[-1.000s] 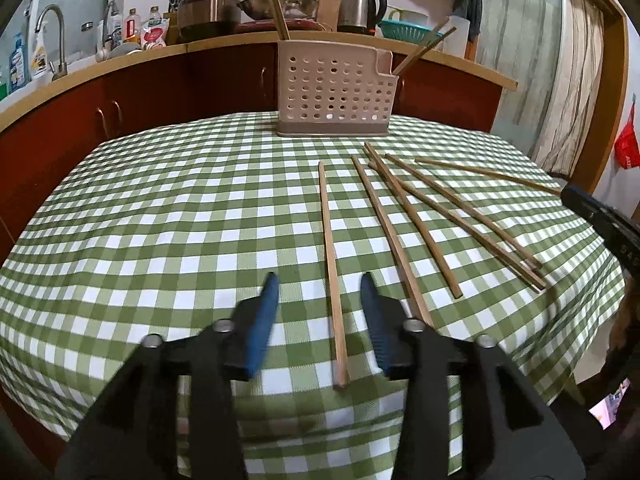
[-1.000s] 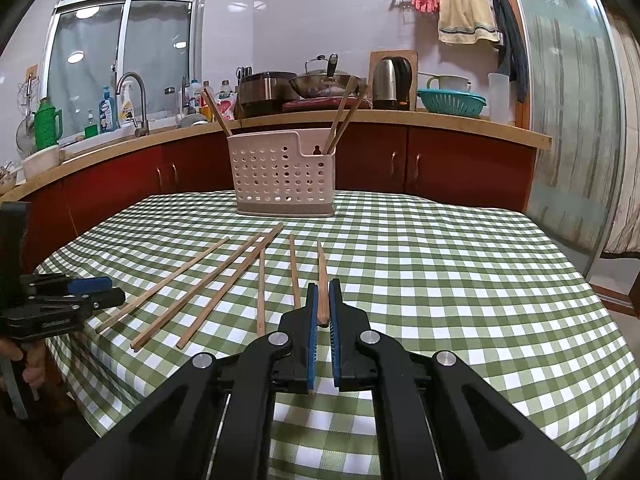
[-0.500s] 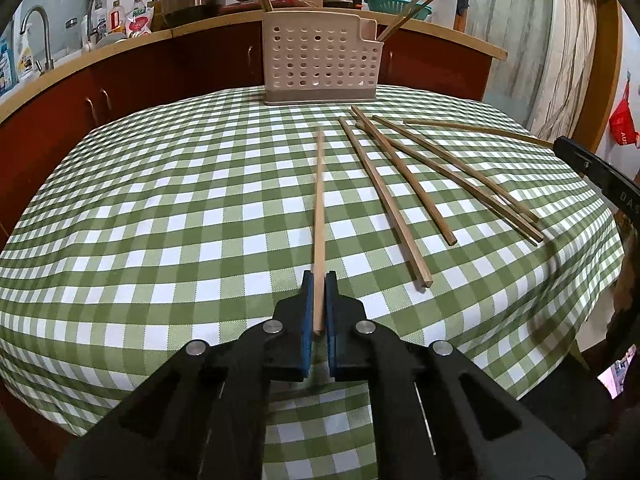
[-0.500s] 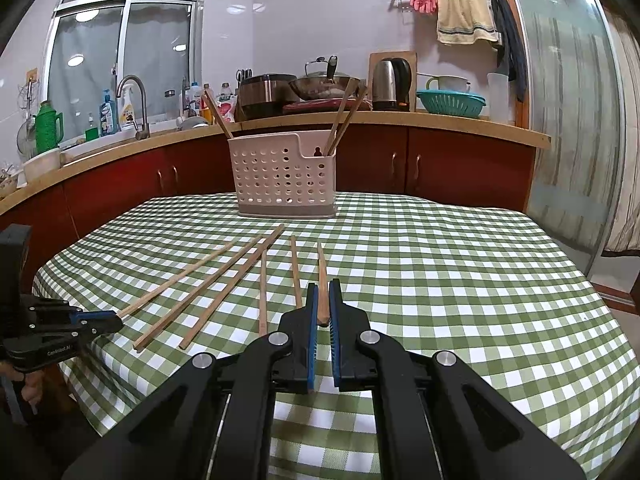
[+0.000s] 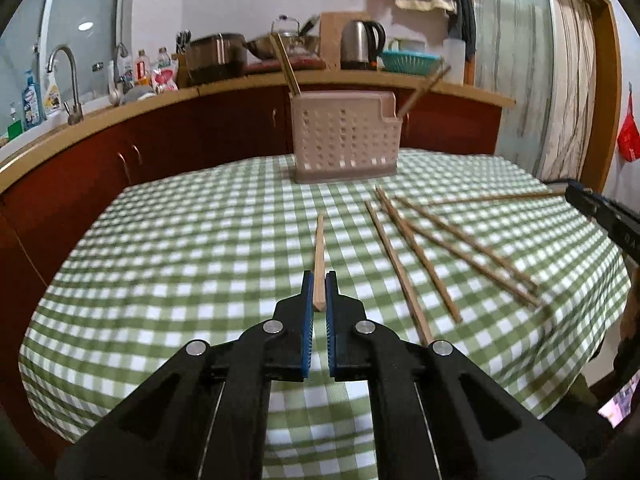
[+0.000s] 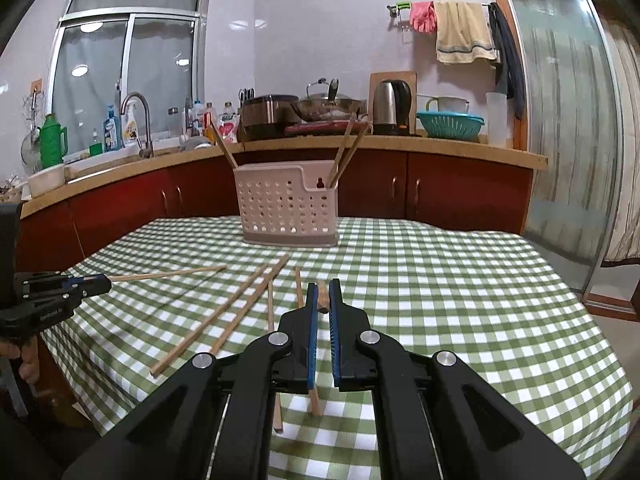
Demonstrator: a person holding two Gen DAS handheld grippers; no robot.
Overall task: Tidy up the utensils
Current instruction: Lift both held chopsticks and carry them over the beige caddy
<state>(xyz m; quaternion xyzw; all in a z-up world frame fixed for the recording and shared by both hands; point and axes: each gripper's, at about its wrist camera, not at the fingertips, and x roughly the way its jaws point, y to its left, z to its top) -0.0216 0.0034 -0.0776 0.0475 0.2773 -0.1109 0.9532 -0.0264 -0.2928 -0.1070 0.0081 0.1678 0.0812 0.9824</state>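
Chopstick clamped in left claw, raised off checked tablecloth, another chopstick pinched in right claw

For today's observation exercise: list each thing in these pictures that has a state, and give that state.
Left tool: shut on a chopstick, lifted.
Right tool: shut on a chopstick.
Loose chopsticks: flat on the tablecloth.
Holder: upright, with chopsticks in it.

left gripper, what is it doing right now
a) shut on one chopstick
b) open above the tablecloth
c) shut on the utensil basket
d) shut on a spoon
a: the left gripper has its blue pads pressed on the near end of a single wooden chopstick, which points out toward the perforated utensil basket.
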